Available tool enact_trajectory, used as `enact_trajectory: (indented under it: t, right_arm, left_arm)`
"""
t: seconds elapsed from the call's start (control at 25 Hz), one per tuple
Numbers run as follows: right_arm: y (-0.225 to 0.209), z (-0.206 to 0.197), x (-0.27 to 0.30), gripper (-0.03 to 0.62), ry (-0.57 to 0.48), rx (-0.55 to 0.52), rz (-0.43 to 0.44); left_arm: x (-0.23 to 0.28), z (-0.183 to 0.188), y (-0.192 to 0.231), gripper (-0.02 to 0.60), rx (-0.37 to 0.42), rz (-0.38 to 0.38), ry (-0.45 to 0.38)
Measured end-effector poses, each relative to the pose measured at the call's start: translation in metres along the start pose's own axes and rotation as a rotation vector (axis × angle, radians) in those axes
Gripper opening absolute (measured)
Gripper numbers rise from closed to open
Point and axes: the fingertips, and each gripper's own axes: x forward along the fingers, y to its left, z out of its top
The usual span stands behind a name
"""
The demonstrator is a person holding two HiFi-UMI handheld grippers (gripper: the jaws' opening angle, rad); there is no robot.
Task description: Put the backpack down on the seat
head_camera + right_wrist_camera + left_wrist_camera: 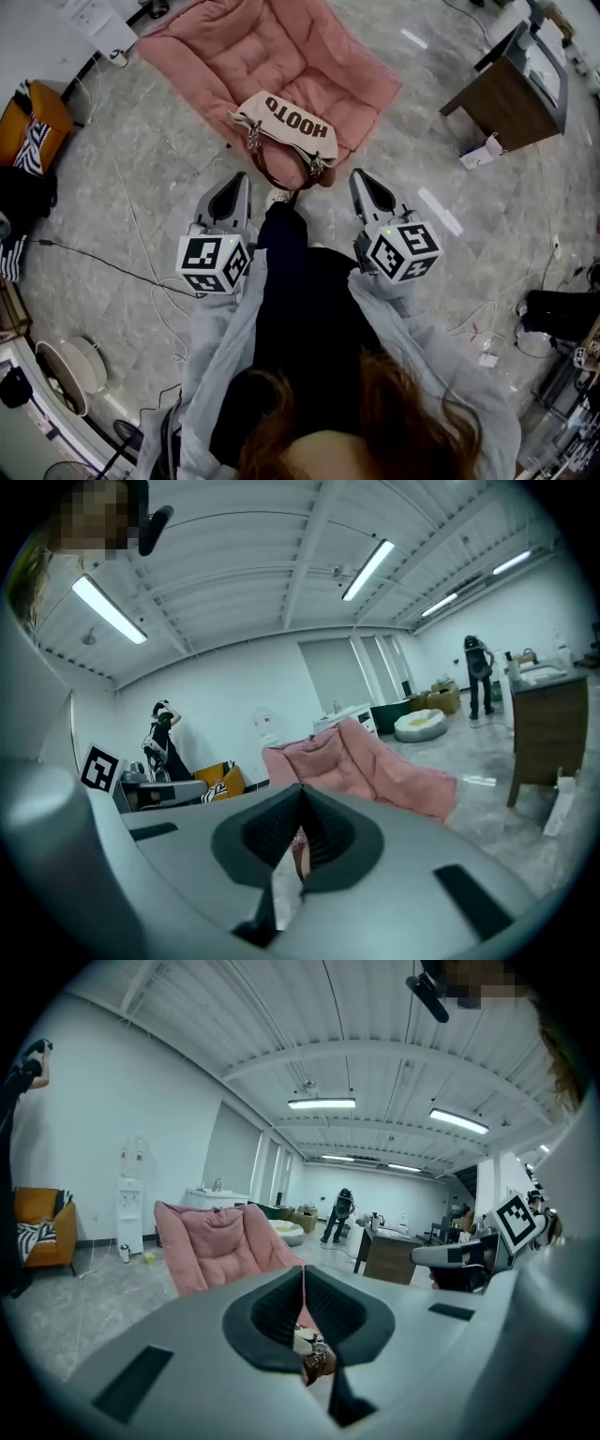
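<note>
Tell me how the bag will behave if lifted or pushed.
The bag is probably floppy: its canvas slumps on the seat. It lies flat, so likely near-empty and light. It sits at the seat's front edge, strap hanging off, so a push might slide it down.

The backpack (286,124) is cream with black lettering, the seat (253,47) pink.

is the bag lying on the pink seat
Yes, in the head view the bag rests on the front edge of the pink seat.
</note>
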Motion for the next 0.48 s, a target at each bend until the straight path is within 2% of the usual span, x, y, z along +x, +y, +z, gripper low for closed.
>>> enact_trajectory:
  t: [0.12, 0.48]
  right_arm:
    - [0.0, -0.002, 0.001, 0.006, 0.008, -0.018, -0.005]
    - [-0.005, -0.009, 0.004, 0.006, 0.024, 0.031, -0.007]
  left_arm:
    - [0.001, -0.002, 0.001, 0.024, -0.016, 0.001, 0.001]
    - [0.003, -0.011, 0.001, 0.024, -0.042, 0.004, 0.022]
